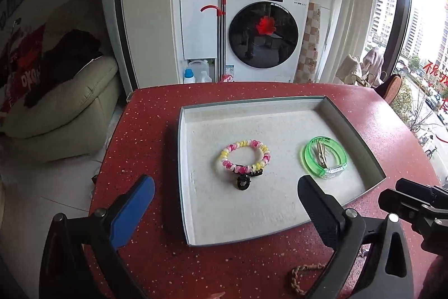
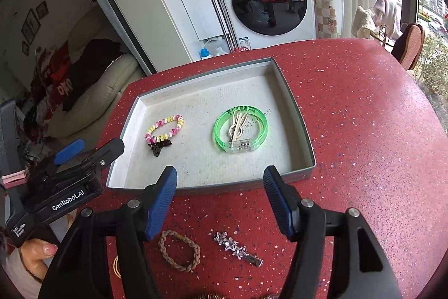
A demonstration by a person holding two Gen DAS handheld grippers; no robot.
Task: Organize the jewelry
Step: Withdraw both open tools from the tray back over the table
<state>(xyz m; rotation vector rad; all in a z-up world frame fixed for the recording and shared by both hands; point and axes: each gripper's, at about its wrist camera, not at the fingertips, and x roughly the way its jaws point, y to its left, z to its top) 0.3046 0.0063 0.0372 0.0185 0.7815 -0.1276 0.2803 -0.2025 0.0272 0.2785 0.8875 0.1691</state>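
Note:
A shallow grey tray (image 1: pixel 187 175) (image 2: pixel 305 159) lies on the red speckled table (image 1: pixel 156 257) (image 2: pixel 364 131). Inside it rest a pink-and-yellow coil bracelet (image 1: pixel 246 156) (image 2: pixel 165 128) with a small black hair claw (image 1: pixel 243 181) (image 2: pixel 158 146) against it, and a green bangle (image 1: pixel 324 159) (image 2: pixel 240 131) ringing a beige clip (image 2: pixel 238 125). My left gripper (image 1: pixel 226 195) hangs open above the tray's near side, empty. My right gripper (image 2: pixel 221 184) is open over the tray's front edge, empty. A braided brown band (image 2: pixel 179 250) (image 1: pixel 299 279) and a star hair clip (image 2: pixel 238 248) lie on the table below it.
A washing machine (image 1: pixel 266 30) and white cabinet stand behind the table, a cream sofa (image 1: pixel 64 108) at the left, windows at the right. A hand (image 2: pixel 36 251) holds the left gripper body (image 2: pixel 61 187) at the left edge of the right wrist view.

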